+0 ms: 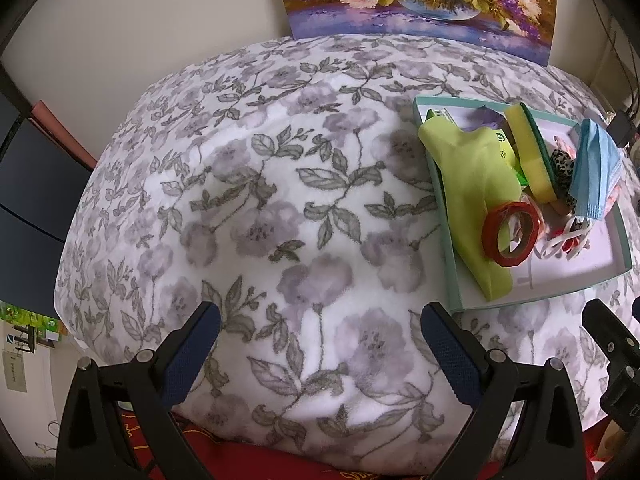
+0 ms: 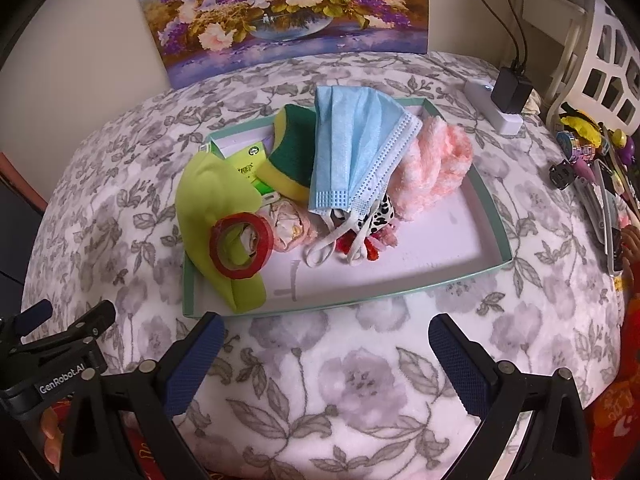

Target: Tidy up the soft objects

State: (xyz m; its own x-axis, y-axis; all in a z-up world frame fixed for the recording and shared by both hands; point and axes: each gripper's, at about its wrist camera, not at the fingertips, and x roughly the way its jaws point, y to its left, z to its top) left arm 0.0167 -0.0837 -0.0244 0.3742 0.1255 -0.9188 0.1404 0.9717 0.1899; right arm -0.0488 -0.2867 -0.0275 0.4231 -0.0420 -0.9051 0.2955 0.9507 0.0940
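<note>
A shallow box lid with a pale green rim (image 2: 491, 200) is lying on a surface that a floral blanket (image 2: 352, 380) is covering; I cannot tell if a table or a bed is under it. All the soft things are sitting inside this lid. At its left edge a lime-green cloth (image 2: 208, 196) is hanging over the rim, and a red tape roll (image 2: 241, 247) is resting on the cloth. Behind the cloth a yellow sponge with a green scrub side (image 2: 290, 160) is leaning, tilted. A blue face mask (image 2: 352, 148) is lying across the middle of the lid, touching the sponge, and its white ear loops (image 2: 324, 250) are falling toward the near rim. A fluffy pink-and-white item (image 2: 432, 164) is lying just to the right of the mask. The right half of the lid's floor is bare.

The right gripper (image 2: 326, 356) is hovering in front of the lid's near rim, its fingers (image 2: 192, 364) spread apart and grasping nothing. The left gripper (image 1: 320, 344) is hovering over the blanket to the left of the lid (image 1: 448, 220), its fingers (image 1: 452, 352) also released and empty. Behind the lid a flower painting (image 2: 280, 12) is leaning on the wall. To the right of the lid a white power strip (image 2: 494, 110) and small items (image 2: 592, 160) are lying.
</note>
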